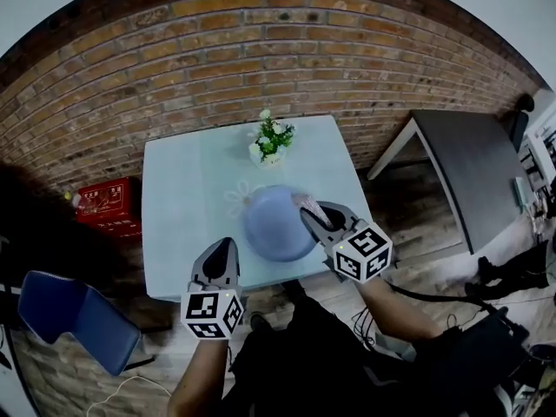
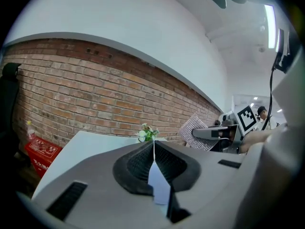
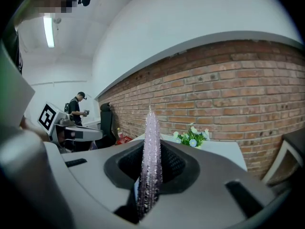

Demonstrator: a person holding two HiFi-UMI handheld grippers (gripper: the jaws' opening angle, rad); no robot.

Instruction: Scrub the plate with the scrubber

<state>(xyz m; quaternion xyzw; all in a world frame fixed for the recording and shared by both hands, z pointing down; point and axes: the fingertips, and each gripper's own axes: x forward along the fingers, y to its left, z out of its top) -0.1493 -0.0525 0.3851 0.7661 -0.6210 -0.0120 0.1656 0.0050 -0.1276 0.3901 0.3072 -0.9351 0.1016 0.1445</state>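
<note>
So the table [image 1: 178, 189] is a pale square pushed up against a brick wall [image 1: 261, 50]. The plate [image 1: 274, 228] sits toward the near edge, a bit right of centre. There's loads of bare top to the left of it and behind it, and the only other thing up there is a little pot of flowers [image 1: 272, 139] by the far edge, well apart from the plate. The left gripper [image 1: 228, 244] hangs over the near edge of the table, just beside the plate's near-left rim. Its jaws meet at the tips, and I can't make out anything gripped between them, just a pale sliver showing in the slot behind the tips. The right gripper [image 1: 311, 211] is clamped on the scrubber [image 1: 304, 202], a sparkly pinkish pad standing on edge between the jaws. It's over the plate's far-right rim, but I honestly can't tell if it's touching. Around the table there's a red crate [image 1: 109, 202] on the floor by the wall on the left and a blue chair [image 1: 69, 315] nearer in on that side. A dark table [image 1: 478, 168] stands off to the right. In the right gripper view a person [image 3: 76, 108] is standing way back in the room.
</note>
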